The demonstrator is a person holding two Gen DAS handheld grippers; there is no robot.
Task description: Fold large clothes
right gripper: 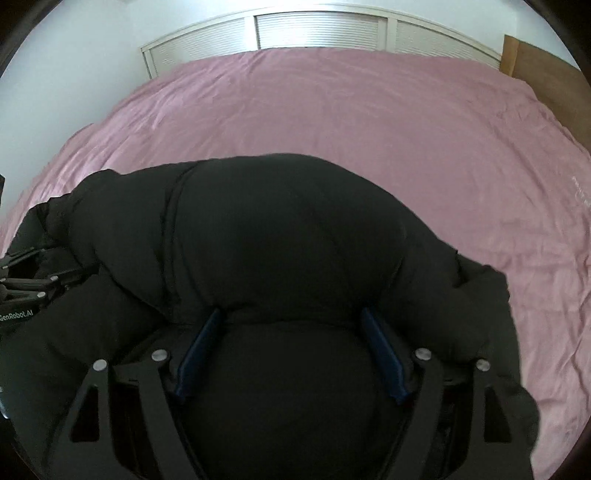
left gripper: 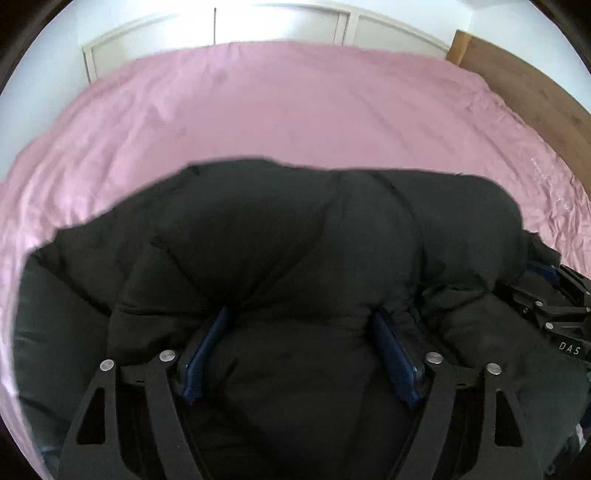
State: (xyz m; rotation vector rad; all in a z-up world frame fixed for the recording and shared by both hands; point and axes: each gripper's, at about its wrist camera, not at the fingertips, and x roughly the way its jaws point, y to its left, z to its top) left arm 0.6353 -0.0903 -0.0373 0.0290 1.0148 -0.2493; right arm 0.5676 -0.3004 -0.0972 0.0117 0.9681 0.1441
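Observation:
A black puffy jacket (left gripper: 277, 229) lies bunched on the pink bed sheet (left gripper: 295, 103). My left gripper (left gripper: 301, 312) points down into it, jaws wide. A padded bulge of the jacket fills the gap between its blue pads (left gripper: 207, 350), which rest against the fabric without clamping it. In the right wrist view the same jacket (right gripper: 288, 229) swells between the spread blue pads (right gripper: 380, 350) of my right gripper (right gripper: 290, 310). The two grippers sit side by side: the right gripper's body (left gripper: 554, 306) shows at the far right, the left gripper's body (right gripper: 29, 280) at the far left.
Wrinkled pink sheet (right gripper: 332, 110) stretches far beyond the jacket and to both sides. White slatted panels (right gripper: 317, 31) stand behind the bed's far end. A wooden board (left gripper: 517, 74) runs along the right side of the bed.

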